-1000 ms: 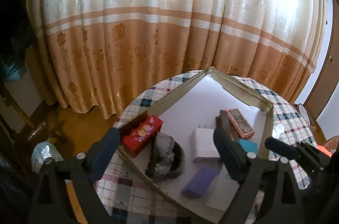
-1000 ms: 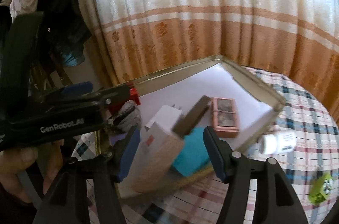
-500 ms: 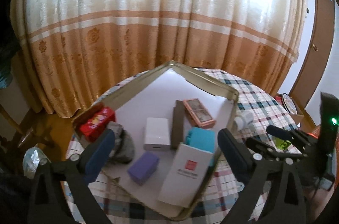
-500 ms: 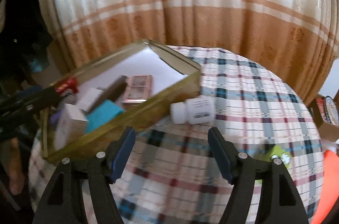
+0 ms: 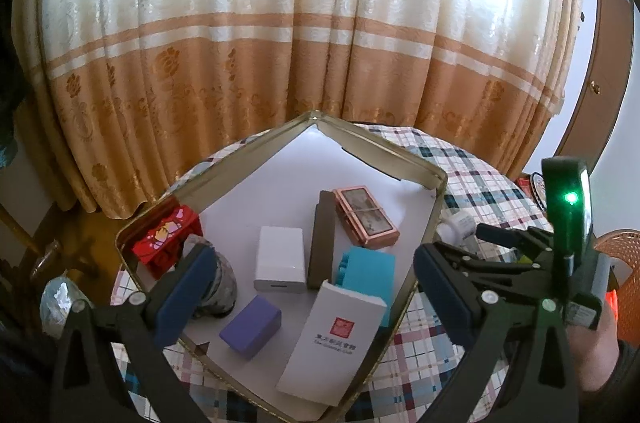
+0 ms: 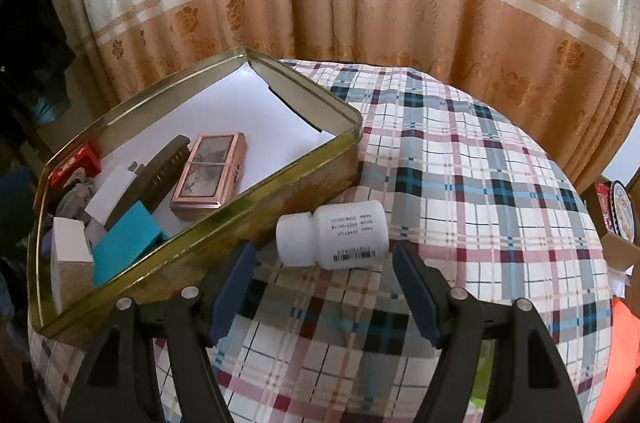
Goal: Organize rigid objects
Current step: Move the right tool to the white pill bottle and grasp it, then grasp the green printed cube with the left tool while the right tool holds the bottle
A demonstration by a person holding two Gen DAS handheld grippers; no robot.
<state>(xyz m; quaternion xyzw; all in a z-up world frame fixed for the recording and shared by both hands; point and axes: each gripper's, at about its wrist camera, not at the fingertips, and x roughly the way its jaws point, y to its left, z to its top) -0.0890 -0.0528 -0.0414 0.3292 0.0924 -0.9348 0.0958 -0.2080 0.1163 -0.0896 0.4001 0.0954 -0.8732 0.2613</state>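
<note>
Gold metal tin [image 6: 248, 199], rectangular; smooth white plastic bottle [image 6: 334, 235] at its 4 o'clock, lying sideways; right gripper [image 6: 324, 289] and left gripper [image 5: 308, 283] both wide, empty.

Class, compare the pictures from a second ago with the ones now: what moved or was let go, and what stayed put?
The right hand-held gripper let go of the tall white box, now lying in the gold tin, then swung to the white bottle, jaws having just opened, nothing between them. The left hand-held gripper also opened wider, empty. The bottle on the plaid tablecloth stayed put.
</note>
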